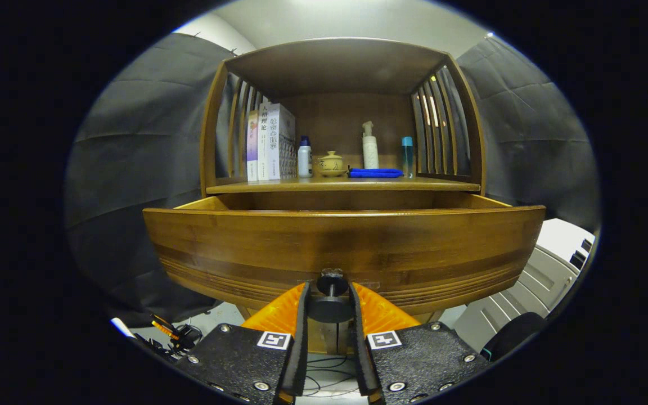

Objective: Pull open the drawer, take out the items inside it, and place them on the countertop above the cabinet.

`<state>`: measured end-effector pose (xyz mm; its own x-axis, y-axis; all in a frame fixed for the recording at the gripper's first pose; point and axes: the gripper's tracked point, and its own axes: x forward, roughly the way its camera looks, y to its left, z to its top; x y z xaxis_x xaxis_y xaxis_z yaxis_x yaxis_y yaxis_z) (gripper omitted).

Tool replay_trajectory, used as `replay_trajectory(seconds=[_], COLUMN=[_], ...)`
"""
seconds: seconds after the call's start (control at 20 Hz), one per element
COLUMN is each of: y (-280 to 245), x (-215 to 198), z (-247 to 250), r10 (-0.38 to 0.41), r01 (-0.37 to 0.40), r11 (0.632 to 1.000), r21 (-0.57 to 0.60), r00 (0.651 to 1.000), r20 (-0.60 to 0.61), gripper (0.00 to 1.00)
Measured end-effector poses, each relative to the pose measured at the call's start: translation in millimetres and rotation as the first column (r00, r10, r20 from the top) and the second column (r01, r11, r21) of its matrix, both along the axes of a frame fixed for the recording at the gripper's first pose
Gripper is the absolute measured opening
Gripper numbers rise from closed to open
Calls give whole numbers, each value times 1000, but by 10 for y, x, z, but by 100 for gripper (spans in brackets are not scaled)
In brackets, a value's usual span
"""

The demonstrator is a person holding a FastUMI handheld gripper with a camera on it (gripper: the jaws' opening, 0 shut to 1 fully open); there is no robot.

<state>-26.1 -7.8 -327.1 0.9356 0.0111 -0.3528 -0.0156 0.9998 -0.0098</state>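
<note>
The hand-held gripper (329, 306) squeezes the knob (331, 306) of the drawer (346, 247), which is pulled out below the surface (346, 184). The pull looks done. Next: let go, lift, and look inside, which is hidden.

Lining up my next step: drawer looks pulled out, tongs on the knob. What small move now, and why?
Probably release: open the tongs off the round dark metal knob and back away. The brown wooden drawer already stands out from under the wooden countertop, and its inside is hidden behind the front panel, so the tongs must come free to look in.
</note>
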Motion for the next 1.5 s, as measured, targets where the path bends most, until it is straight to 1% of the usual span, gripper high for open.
replay_trajectory(seconds=[0.35, 0.6, 0.75, 0.95, 1.0, 1.05, 1.15, 1.25, 1.35, 1.5], y=[33, 66, 96, 109, 108, 109, 174, 172, 212, 174], x=[-318, -467, -531, -543, -560, -609, -645, -686, -652, -521], z=[8, 8, 8, 25, 24, -1, 124, 363, 623, 1002], r10=[9, -7, 7, 0, 1, 9, 54, 52, 36, 5], r01=[-8, 10, -5, 2, 1, -8, -54, -52, -39, -8], r11=[1000, 997, 998, 998, 999, 999, 998, 999, 999, 1000], r21=[21, 73, 61, 55, 42, 31, 16, 6, 27, 22], r00=[999, 999, 999, 1000, 999, 999, 999, 997, 994, 989], r20=[-32, -42, -45, -31, -34, -40, 1, 59, 103, 146], gripper=[36, 36, 36, 37, 42, 50, 65, 81, 96, 96])
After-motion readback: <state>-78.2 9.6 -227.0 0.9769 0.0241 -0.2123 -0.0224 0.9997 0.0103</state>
